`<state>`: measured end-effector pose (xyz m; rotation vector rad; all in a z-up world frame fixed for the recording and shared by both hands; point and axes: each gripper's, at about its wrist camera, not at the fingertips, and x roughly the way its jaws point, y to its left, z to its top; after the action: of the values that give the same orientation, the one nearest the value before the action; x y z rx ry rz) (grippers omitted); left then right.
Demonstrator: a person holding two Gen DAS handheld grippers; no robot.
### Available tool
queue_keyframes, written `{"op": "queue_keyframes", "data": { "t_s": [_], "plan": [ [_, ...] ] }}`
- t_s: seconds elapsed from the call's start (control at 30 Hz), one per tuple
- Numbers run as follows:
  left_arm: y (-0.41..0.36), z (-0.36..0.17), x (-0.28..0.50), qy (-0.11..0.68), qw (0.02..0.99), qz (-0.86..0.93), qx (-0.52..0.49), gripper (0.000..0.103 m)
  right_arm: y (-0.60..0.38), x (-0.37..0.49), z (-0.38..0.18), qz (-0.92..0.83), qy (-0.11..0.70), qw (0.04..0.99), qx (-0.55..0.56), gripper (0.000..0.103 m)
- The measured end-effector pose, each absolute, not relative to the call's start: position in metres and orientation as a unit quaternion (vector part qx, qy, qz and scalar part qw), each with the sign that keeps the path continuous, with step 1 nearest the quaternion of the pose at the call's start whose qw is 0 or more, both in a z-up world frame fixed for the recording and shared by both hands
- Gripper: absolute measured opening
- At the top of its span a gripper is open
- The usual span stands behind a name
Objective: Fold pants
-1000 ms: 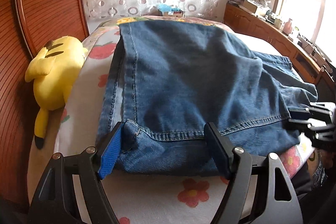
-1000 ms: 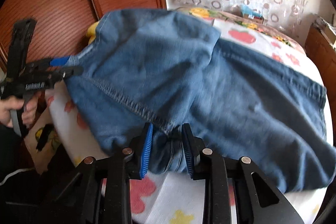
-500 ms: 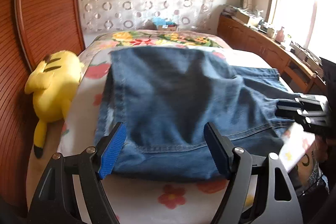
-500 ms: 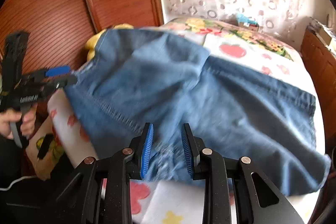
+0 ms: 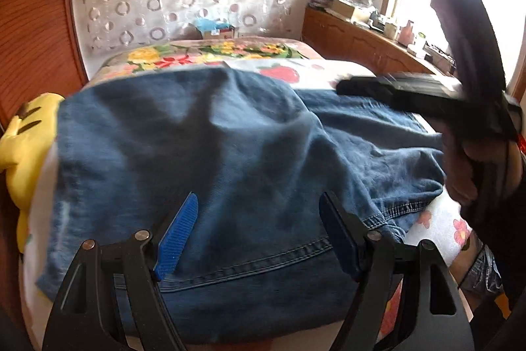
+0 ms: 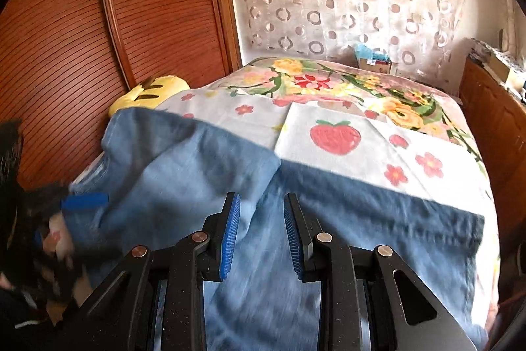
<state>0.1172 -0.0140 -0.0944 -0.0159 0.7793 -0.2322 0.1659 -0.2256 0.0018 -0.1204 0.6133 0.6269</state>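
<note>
Blue denim pants (image 5: 230, 137) lie folded across the near end of the bed (image 6: 345, 117). My left gripper (image 5: 258, 199) is open wide just above the cloth, and a stitched seam runs below its pads with nothing pinched. In the right wrist view its blue pad (image 6: 85, 200) shows blurred at the pants' left edge. My right gripper (image 6: 261, 198) has its jaws narrowly apart with blurred denim (image 6: 378, 219) between them, as in the earlier frames. From the left wrist it appears raised over the pants' right side (image 5: 345, 86), with a hand (image 5: 466, 173) on its handle.
A yellow plush toy (image 6: 151, 91) lies at the bed's left edge against the wooden slatted doors (image 6: 65, 38). A wooden cabinet (image 5: 361, 38) crowded with small items runs along the right under the window. A box (image 5: 213, 27) stands beyond the bed's far end.
Both grippers drew back toward the bed's near edge and the pants slid with them. The plush toy and the strawberry sheet are now uncovered. The right gripper rose.
</note>
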Motion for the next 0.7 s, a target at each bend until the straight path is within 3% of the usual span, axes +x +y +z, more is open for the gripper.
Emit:
{"op": "queue_keyframes", "data": {
  "t_s": [0.33,0.47,0.7],
  "plan": [
    [-0.016,-0.117,0.119,0.401,0.910,-0.108,0.000,0.077,-0.204,0.241,-0.034,0.317,0.360,0.877,-0.010,0.029],
    [-0.020,-0.117,0.117,0.401,0.910,-0.106,0.009,0.077,-0.196,0.259,-0.037,0.340,0.369,0.865,0.001,0.004],
    [-0.019,-0.117,0.116,0.398,0.911,-0.104,0.016,0.077,-0.191,0.262,-0.010,0.311,0.305,0.900,-0.008,0.001]
  ]
}}
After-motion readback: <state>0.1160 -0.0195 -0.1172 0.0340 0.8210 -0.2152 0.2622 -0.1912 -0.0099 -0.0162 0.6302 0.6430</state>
